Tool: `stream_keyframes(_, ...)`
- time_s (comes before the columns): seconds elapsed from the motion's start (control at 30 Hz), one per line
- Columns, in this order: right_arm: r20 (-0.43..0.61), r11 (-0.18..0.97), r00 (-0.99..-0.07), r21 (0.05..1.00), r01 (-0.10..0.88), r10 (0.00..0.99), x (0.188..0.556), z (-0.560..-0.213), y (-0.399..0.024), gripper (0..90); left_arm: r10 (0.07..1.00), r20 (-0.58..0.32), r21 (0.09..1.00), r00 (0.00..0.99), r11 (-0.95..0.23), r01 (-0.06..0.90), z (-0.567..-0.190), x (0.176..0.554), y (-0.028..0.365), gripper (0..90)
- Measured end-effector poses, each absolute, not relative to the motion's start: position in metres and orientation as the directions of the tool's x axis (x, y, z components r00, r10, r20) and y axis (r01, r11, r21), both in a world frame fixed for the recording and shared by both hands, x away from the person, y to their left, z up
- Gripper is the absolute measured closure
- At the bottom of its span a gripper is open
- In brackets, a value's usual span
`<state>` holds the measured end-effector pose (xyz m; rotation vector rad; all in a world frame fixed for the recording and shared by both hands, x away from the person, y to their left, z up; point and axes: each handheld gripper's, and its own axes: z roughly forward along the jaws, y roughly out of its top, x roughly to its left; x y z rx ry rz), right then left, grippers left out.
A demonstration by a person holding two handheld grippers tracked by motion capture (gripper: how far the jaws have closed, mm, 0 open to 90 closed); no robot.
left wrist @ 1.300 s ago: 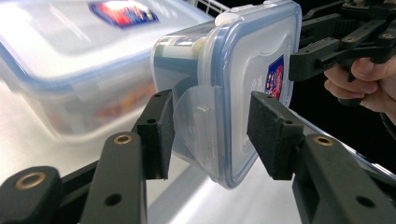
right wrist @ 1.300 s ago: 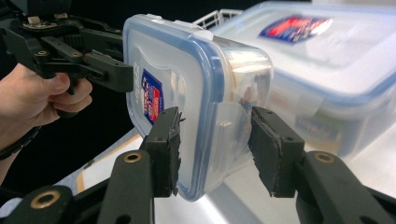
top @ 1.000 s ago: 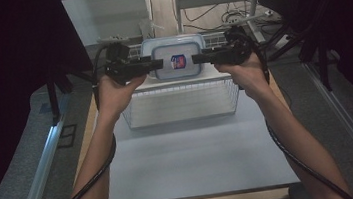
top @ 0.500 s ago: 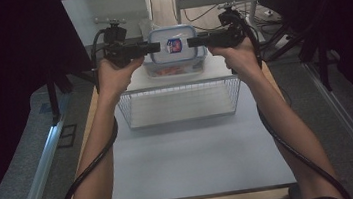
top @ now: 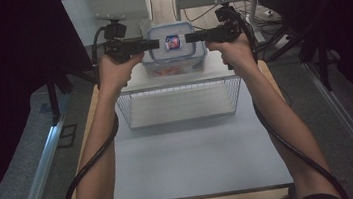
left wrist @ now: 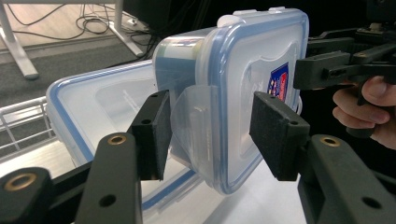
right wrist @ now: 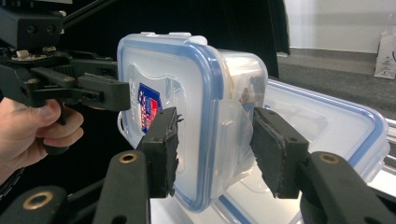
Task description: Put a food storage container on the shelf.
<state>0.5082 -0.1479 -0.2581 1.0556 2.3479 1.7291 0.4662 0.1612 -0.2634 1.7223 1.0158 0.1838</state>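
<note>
High view: the clear blue-rimmed plastic box (top: 172,44) has gone from above the white wire basket (top: 178,86) to beyond it, reddish contents unclear. Left gripper view: my left tool (left wrist: 210,130) clasps its latch flap above a second, flat blue-rimmed box (left wrist: 93,107). Right gripper view: my right tool (right wrist: 212,149) clamps the opposite flap.

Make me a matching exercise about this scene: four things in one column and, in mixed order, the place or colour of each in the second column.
1. upright box
2. flat box
3. wire basket
4. sticker

A. red and blue
B. lies below the raised one
C. gripped by the left tongs and the right tongs
D. on the table, in front of both boxes

Pairs: 1-C, 2-B, 3-D, 4-A
</note>
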Motion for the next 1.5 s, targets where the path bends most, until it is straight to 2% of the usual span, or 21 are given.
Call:
stream_keyframes(0.4, 0.354, 0.126, -0.74, 0.854, 0.505, 0.572, 0.519, -0.26, -0.146, 42.5, 0.726, -0.337, 0.843, 0.599, -0.051, 0.536, -0.268, 0.474, 0.158, 37.1)
stream_keyframes(0.47, 0.35, 0.119, -0.735, 0.857, 0.502, 0.581, 0.52, -0.261, -0.147, 41.9, 0.71, -0.368, 0.847, 0.601, -0.011, 0.532, -0.268, 0.475, 0.161, 35.9)
stream_keyframes(0.73, 0.35, 0.1, -0.737, 0.866, 0.49, 0.578, 0.519, -0.263, -0.154, 40.3, 0.715, -0.304, 0.877, 0.63, -0.047, 0.477, -0.268, 0.464, 0.163, 34.8)
stream_keyframes(1.0, 0.261, 0.163, -0.786, 0.896, 0.413, 0.56, 0.502, -0.262, -0.162, 43.1, 0.7, -0.21, 0.905, 0.682, -0.125, 0.406, -0.275, 0.441, 0.162, 44.4)
stream_keyframes(1.23, 0.221, 0.215, -0.791, 0.89, 0.403, 0.57, 0.497, -0.274, -0.161, 47.4, 0.707, -0.187, 0.885, 0.682, -0.181, 0.429, -0.295, 0.447, 0.153, 53.5)
stream_keyframes(1.37, 0.213, 0.227, -0.789, 0.886, 0.404, 0.576, 0.498, -0.28, -0.159, 49.9, 0.73, -0.18, 0.883, 0.659, -0.176, 0.436, -0.298, 0.454, 0.15, 58.4)
stream_keyframes(1.5, 0.213, 0.228, -0.787, 0.884, 0.408, 0.579, 0.5, -0.282, -0.159, 50.1, 0.739, -0.185, 0.883, 0.648, -0.164, 0.44, -0.299, 0.459, 0.149, 58.9)
